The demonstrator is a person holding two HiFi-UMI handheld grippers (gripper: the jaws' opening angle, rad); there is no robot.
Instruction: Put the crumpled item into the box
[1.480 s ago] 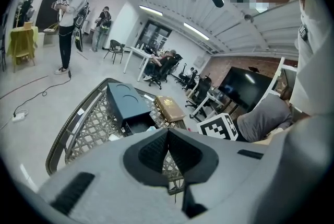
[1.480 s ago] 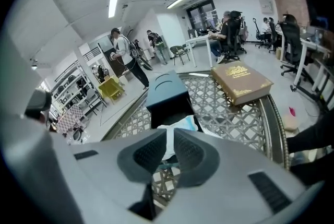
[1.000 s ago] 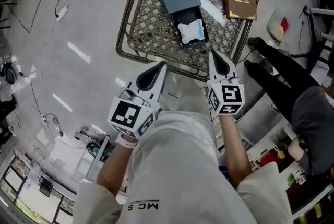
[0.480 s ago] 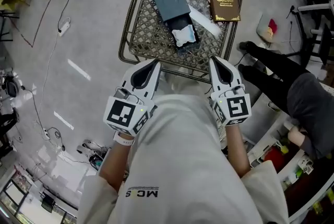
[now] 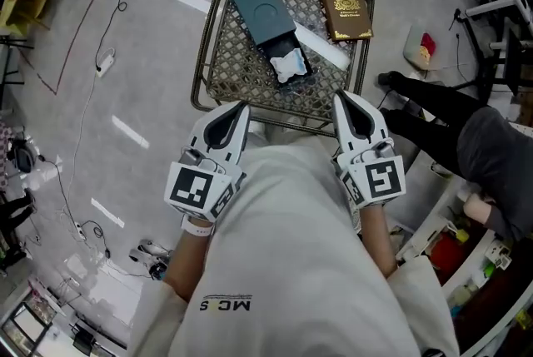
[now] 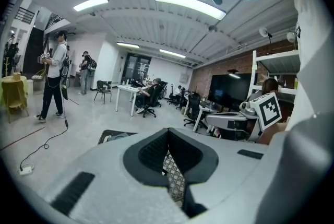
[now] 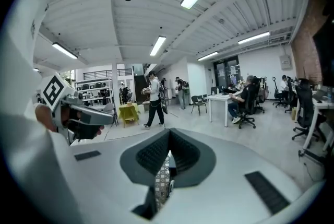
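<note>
A dark teal box point(image 5: 262, 7) lies on the wicker table point(image 5: 202, 68), its drawer slid open towards me. The crumpled white item point(image 5: 289, 64) rests inside that open drawer. My left gripper point(image 5: 241, 106) and right gripper point(image 5: 340, 97) are held close to my body at the table's near edge, both shut and empty. In the left gripper view the left gripper point(image 6: 167, 134) shows closed jaws with only wicker visible below. The right gripper point(image 7: 168, 137) looks the same in its own view.
A brown book point(image 5: 346, 2) lies at the table's far right corner, with a white strip point(image 5: 321, 47) beside the box. A seated person in dark clothes point(image 5: 491, 151) is at the right. Cables point(image 5: 108, 60) run over the floor at the left.
The head view has drawn back, so the table looks smaller and higher in frame. Both grippers stay shut by its near edge. The crumpled item remains in the drawer.
</note>
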